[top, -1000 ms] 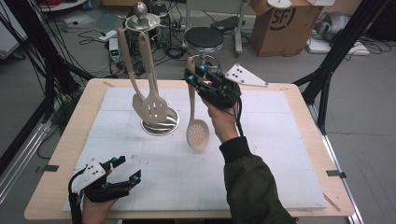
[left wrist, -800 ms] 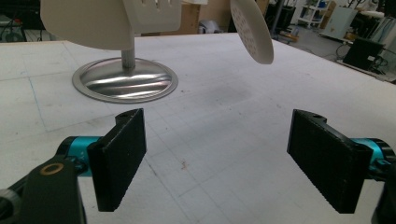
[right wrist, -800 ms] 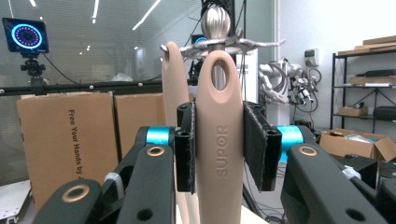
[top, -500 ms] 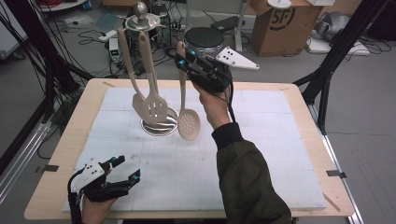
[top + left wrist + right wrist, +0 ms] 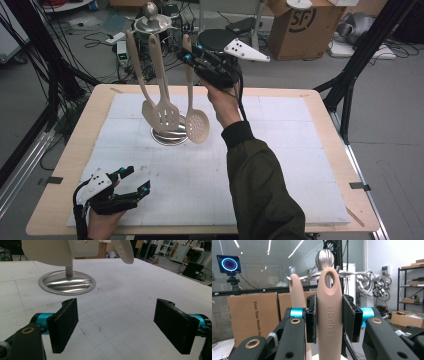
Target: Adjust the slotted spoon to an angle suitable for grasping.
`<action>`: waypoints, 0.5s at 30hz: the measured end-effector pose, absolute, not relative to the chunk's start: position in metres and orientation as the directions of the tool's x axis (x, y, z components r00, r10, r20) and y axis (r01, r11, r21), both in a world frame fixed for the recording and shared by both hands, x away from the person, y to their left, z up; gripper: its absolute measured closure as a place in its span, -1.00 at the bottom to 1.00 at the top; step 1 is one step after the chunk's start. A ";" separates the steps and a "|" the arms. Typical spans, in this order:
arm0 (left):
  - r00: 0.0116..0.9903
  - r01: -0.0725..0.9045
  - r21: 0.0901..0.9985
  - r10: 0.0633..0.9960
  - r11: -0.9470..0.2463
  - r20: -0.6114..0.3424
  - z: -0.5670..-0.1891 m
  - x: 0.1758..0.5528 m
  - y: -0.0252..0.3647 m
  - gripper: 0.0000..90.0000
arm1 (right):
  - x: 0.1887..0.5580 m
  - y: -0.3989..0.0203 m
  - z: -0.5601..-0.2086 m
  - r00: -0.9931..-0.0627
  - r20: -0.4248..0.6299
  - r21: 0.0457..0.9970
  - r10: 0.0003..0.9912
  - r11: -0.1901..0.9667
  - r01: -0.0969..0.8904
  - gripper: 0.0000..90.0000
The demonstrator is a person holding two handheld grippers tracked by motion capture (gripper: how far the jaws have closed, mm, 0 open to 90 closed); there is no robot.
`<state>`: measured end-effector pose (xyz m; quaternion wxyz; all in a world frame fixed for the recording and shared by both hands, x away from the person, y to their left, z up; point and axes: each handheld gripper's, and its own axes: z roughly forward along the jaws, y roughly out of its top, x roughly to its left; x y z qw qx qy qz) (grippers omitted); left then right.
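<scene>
Beige perforated skimmer, silver rack base, white mat

Dark olive jacket sleeve on the right arm. Black two-jaw right gripper: teal collars, brass-ringed screws, white three-cornered plate. Left gripper matches, with black ribbed pads.

"SUPOR" on spoon handle; "Free Your Hands" on box.

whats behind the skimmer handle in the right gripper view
Behind the skimmer handle stand the rack's steel knob and hook arms, with another hung handle beside it. The handle covers the rack's post.
</scene>
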<state>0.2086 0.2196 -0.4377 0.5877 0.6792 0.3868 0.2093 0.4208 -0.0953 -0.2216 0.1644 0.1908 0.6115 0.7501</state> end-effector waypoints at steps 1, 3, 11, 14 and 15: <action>0.614 0.276 0.961 0.771 -0.009 -0.169 -0.437 0.208 0.220 -0.55 | 0.422 -0.094 -0.219 -0.874 0.083 0.980 0.478 -0.199 -0.016 0.50; 0.616 0.276 0.961 0.769 -0.005 -0.173 -0.437 0.208 0.221 -0.55 | 0.426 -0.092 -0.213 -0.878 0.069 0.983 0.474 -0.181 -0.020 0.50; 0.617 0.271 0.963 0.769 -0.005 -0.170 -0.437 0.206 0.221 -0.55 | 0.437 -0.090 -0.206 -0.880 0.098 0.981 0.465 -0.195 0.007 0.50; 0.615 0.270 0.963 0.770 -0.004 -0.169 -0.436 0.205 0.222 -0.55 | 0.440 -0.089 -0.206 -0.878 0.098 0.982 0.469 -0.189 0.009 0.50; 0.617 0.268 0.963 0.769 -0.005 -0.167 -0.436 0.206 0.222 -0.55 | 0.440 -0.089 -0.207 -0.878 0.104 0.982 0.468 -0.190 0.015 0.50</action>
